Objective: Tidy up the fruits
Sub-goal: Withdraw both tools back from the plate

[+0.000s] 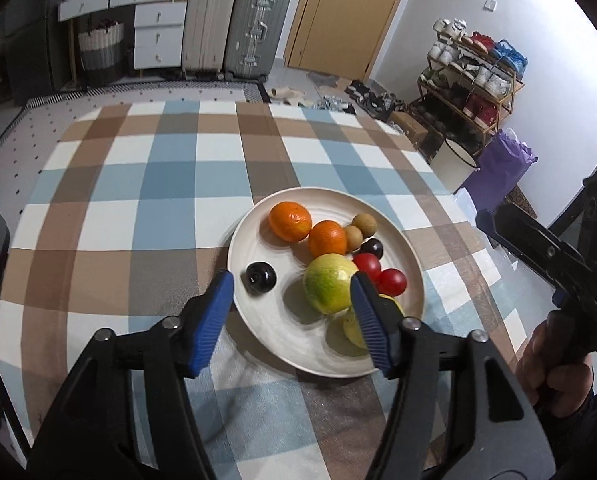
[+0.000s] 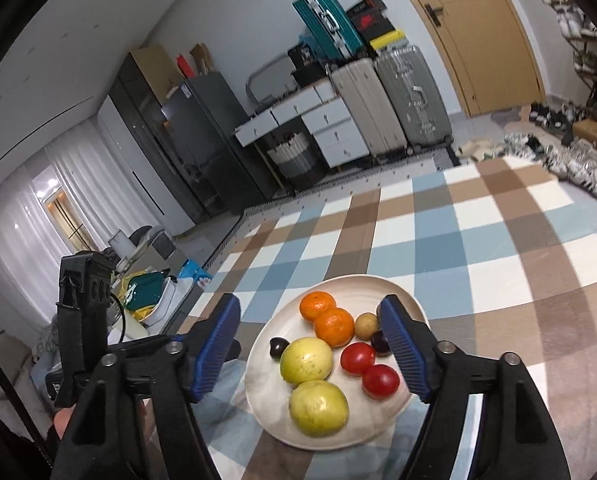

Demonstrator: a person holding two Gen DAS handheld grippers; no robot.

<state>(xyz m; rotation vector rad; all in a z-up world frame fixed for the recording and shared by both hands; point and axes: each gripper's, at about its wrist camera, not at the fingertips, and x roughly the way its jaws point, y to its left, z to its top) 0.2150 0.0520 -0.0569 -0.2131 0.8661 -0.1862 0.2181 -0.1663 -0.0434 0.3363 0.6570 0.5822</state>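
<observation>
Both your left tongs (image 1: 292, 294) and right tongs (image 2: 310, 344) stand wide, empty; the fruit sits on the plate (image 2: 258, 392) just ahead; tomatoes (image 2: 357, 358) look soft, smooth; grip them gently across the middle.

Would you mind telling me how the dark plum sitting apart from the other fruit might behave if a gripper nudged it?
The dark plum looks round and glossy, so it would probably roll across the smooth plate. With nothing beside it, little would stop it. Its shiny skin may slip between pads.
</observation>
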